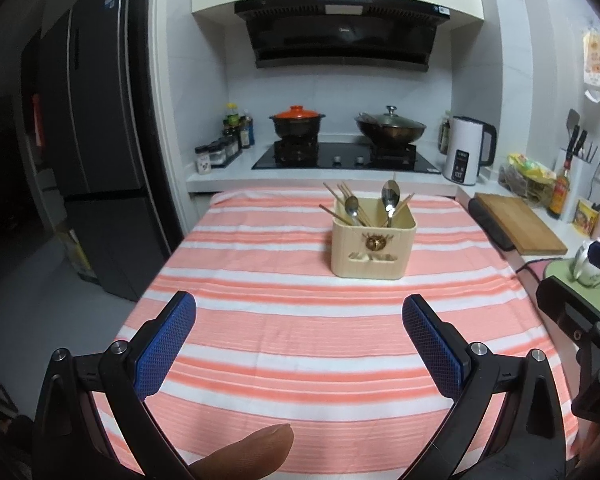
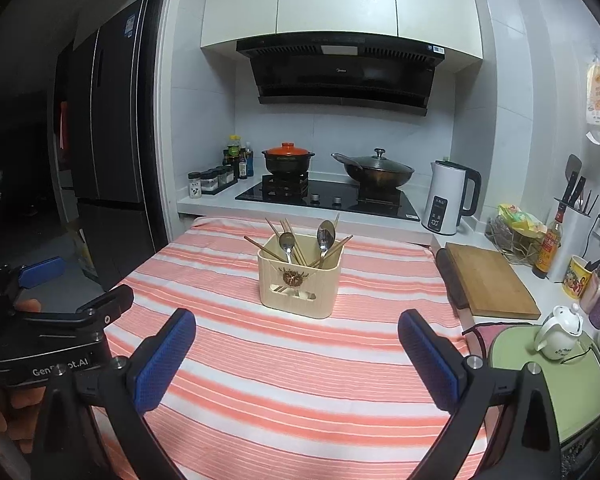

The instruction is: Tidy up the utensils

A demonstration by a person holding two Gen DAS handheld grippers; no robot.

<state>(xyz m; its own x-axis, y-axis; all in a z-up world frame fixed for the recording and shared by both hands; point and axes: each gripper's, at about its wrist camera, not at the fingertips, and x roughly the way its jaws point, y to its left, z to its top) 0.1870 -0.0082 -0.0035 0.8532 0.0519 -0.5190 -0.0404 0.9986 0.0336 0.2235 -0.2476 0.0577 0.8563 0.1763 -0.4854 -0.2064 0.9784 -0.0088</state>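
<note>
Both grippers hang over the striped cloth (image 1: 300, 320), jaws spread wide w/ nothing between them: left gripper (image 1: 299, 346) and right gripper (image 2: 297, 356) alike. The utensils look already sorted: two spoons (image 2: 326, 236) and a bunch of chopsticks (image 2: 290, 240) stand in the cream holder (image 2: 300, 284), which sits mid-table toward the far side, well apart from both claws. No loose utensil shows on the cloth, so the task seems at or near its end; next move, if any, is prob. a check or pull-back, no grasp needed. Around: stove w/ an orange-lidded pot (image 2: 287, 158) and a wok (image 2: 374, 170), kettle (image 2: 450, 200), cutting board (image 2: 490, 280), teapot (image 2: 560, 330) at right. Nothing blocks the way to the holder.
</note>
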